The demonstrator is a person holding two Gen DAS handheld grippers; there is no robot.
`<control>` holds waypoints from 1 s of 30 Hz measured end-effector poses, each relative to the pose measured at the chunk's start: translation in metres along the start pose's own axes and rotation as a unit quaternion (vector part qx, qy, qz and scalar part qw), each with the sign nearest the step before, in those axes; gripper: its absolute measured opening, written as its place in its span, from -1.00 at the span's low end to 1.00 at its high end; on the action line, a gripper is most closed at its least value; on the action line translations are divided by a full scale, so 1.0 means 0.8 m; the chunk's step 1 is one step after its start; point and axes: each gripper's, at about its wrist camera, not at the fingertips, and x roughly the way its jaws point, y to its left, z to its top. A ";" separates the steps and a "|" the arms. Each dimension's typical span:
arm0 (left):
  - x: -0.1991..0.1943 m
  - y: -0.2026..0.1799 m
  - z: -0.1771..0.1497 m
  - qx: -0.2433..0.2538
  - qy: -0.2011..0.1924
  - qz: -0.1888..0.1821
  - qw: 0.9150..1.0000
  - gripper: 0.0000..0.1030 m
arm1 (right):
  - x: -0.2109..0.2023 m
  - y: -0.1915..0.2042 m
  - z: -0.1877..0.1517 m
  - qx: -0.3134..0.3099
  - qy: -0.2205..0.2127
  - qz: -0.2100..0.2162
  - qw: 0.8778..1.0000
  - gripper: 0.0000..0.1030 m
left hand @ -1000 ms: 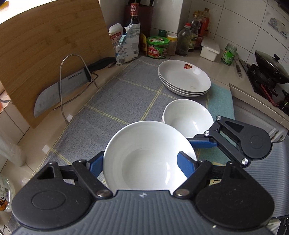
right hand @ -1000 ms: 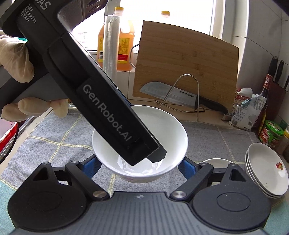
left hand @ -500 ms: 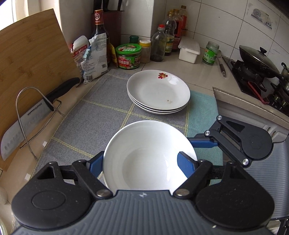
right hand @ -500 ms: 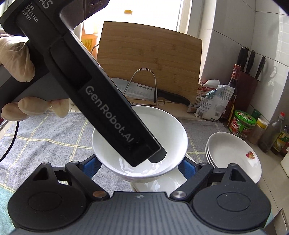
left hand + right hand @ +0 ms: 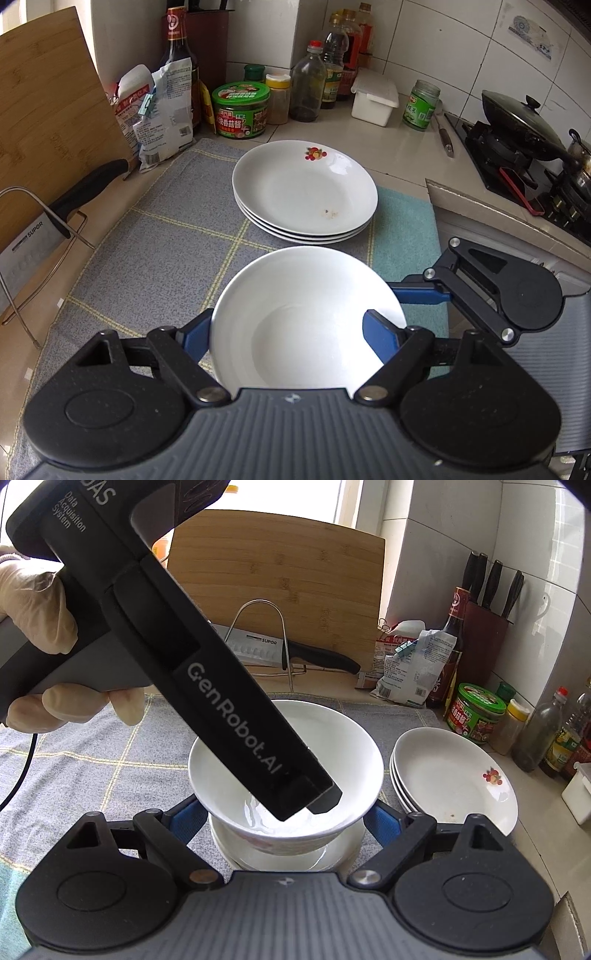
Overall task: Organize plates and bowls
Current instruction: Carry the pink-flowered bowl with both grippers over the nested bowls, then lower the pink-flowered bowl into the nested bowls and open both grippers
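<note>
A white bowl sits between the blue pads of my left gripper, which is shut on it. My right gripper is shut on the same bowl from the side, and its blue finger reaches the bowl's right rim. The held bowl hangs just over a stacked white bowl on the mat; I cannot tell whether they touch. A stack of three white plates with a red flower mark lies just beyond, also seen as plates to the right.
A gloved hand holds the left gripper's black body. A grey checked mat covers the counter. A cutting board, a knife on a wire rack, jars and bottles line the back. A wok sits at right.
Both grippers carried the bowl rightwards across the mat. The stacked bowls, earlier seen beyond it, now lie under it. The plates came nearer.
</note>
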 end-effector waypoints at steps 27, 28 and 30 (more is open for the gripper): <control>0.022 0.007 -0.007 -0.016 0.014 -0.013 1.000 0.64 | 0.012 -0.001 -0.010 0.004 0.013 0.006 1.000 0.87; 0.023 0.007 -0.007 -0.016 0.012 -0.012 1.000 0.65 | 0.014 -0.001 -0.011 0.003 0.015 0.003 1.000 0.92; 0.023 0.007 -0.008 -0.014 0.006 -0.008 1.000 0.65 | 0.010 0.000 -0.013 0.005 0.004 0.005 1.000 1.00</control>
